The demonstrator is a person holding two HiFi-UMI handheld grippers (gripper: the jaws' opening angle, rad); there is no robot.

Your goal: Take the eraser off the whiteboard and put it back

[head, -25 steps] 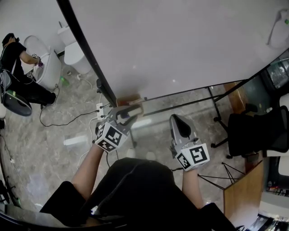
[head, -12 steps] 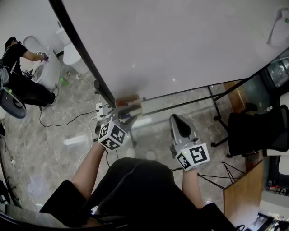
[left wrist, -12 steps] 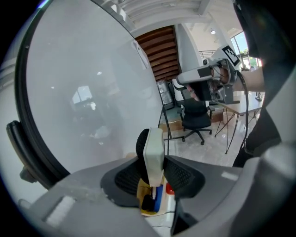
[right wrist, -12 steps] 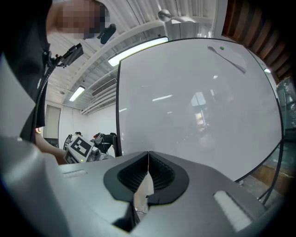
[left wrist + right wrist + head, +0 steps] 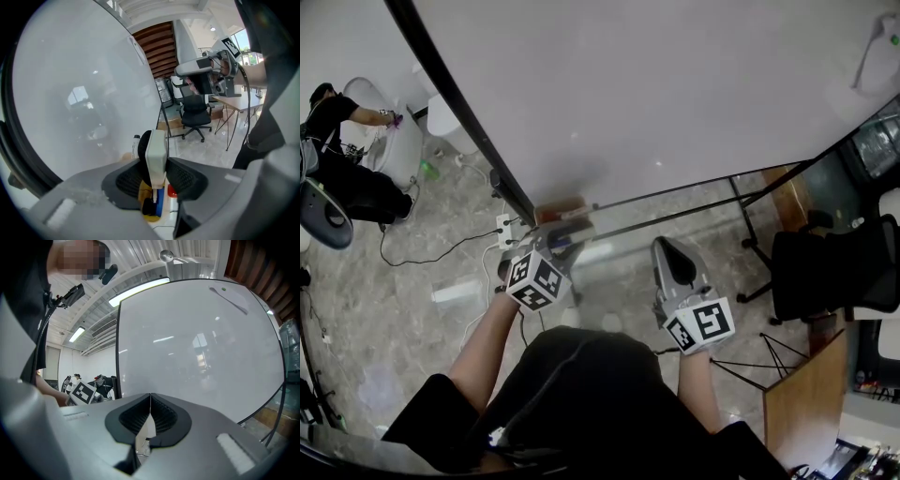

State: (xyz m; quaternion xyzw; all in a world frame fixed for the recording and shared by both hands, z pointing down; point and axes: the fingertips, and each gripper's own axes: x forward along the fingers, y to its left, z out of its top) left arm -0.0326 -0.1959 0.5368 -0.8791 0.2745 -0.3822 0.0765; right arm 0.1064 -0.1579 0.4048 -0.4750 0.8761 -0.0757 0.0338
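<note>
Left hand-held gripper [image 5: 565, 234] [image 5: 157, 174] is clamped on the eraser [image 5: 156, 154]. Both pads press its sides. Eraser stands upright & edge-on btwn them, white plastic back to the right, black felt to the left, i.e. toward the whiteboard [image 5: 675, 94] [image 5: 70, 98]. Eraser top sticks up past the jaw tips.

In head view this gripper sits at the board's lower left corner, by the bottom edge of the black frame, angled down. Eraser too small to pick out there. Can't tell if the felt touches the board. Under the jaws in the left gripper view are small blue, yellow & red bits, can't tell what they are.

Right hand-held gripper [image 5: 668, 253] [image 5: 150, 414]: jaws together, nothing btwn, pads meet in a thin line. It's held level, well to the right of the left one, in front of the board's lower edge & apart from it.

Around: black office chair [image 5: 825, 272] [image 5: 194, 110] to the right w/ a wooden table [image 5: 802, 398] near it. Marbled floor [image 5: 412, 309] has a power strip [image 5: 506, 228] & cable on it. Another person [image 5: 342, 159] is at far left.
</note>
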